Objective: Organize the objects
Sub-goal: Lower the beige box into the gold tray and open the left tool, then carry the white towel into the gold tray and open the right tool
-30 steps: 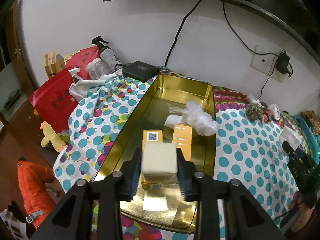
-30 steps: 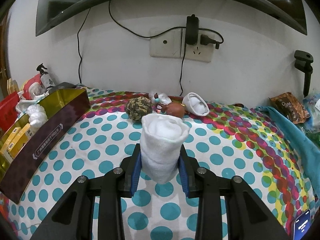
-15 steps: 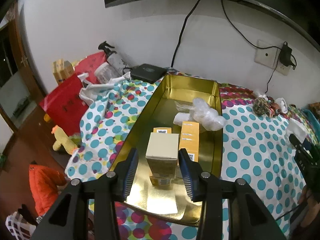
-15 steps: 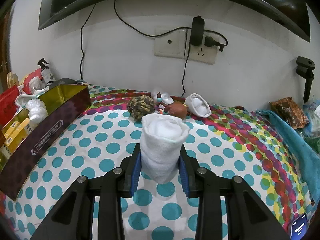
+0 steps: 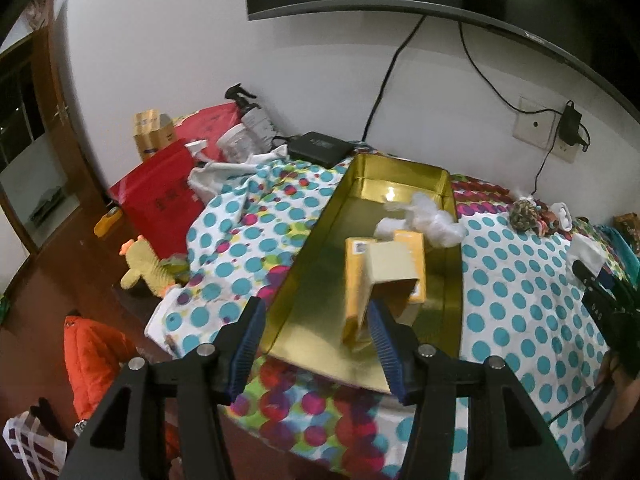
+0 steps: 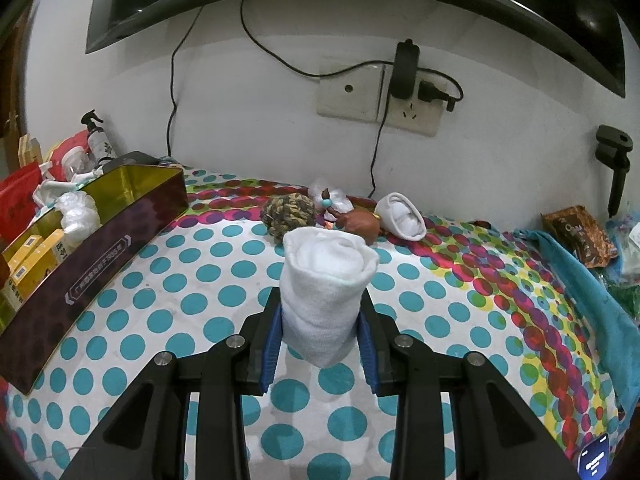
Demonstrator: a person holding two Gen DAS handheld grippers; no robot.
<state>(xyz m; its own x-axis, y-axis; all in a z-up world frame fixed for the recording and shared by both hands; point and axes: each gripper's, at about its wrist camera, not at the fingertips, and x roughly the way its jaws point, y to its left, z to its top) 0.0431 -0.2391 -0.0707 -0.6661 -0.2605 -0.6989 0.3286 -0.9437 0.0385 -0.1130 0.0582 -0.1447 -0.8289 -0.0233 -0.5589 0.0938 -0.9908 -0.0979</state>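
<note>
While our left gripper (image 5: 316, 336) is spreading its jaws with nothing between them, the cream box (image 5: 390, 268) is leaning against the yellow boxes (image 5: 356, 280) inside the gold tin (image 5: 308, 256). Our right gripper (image 6: 320, 336) is pinching a rolled white towel (image 6: 326, 280) above the dotted cloth (image 6: 420, 320).

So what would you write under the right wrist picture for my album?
Right gripper shut on a rolled white towel above the polka-dot cloth, gold tin at the left.
</note>
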